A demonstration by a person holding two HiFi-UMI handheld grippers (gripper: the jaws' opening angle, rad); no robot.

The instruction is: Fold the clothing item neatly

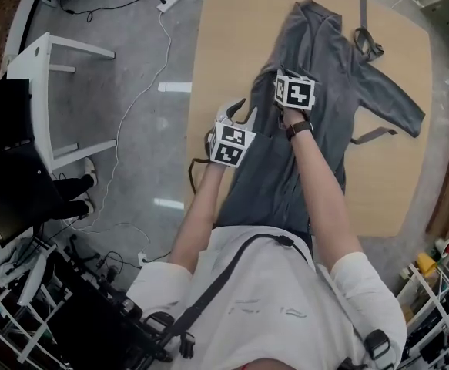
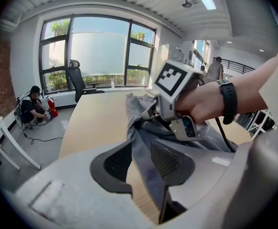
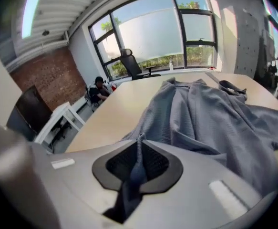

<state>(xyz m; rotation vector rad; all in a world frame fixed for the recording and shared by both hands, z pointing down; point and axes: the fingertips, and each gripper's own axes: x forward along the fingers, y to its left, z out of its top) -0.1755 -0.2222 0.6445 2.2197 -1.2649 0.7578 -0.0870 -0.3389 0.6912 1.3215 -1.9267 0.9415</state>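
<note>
The person wears a white short-sleeved T-shirt [image 1: 274, 291], a black strap [image 1: 232, 272] across it, a black watch [image 1: 299, 128] — the left gripper [image 2: 140, 159] and right gripper [image 3: 139, 144] are grey, black-padded, with black-and-white marker cubes [image 1: 295, 91].

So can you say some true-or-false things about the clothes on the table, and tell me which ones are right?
1. A grey fabric garment lies on a light wooden table. True.
2. The right gripper pinches the garment with its fingers. True.
3. The left gripper holds nothing. False: grey fabric runs between its fingers.
4. The garment is already folded into a neat square. False: it is spread out long, with one sleeve sticking out sideways.
</note>
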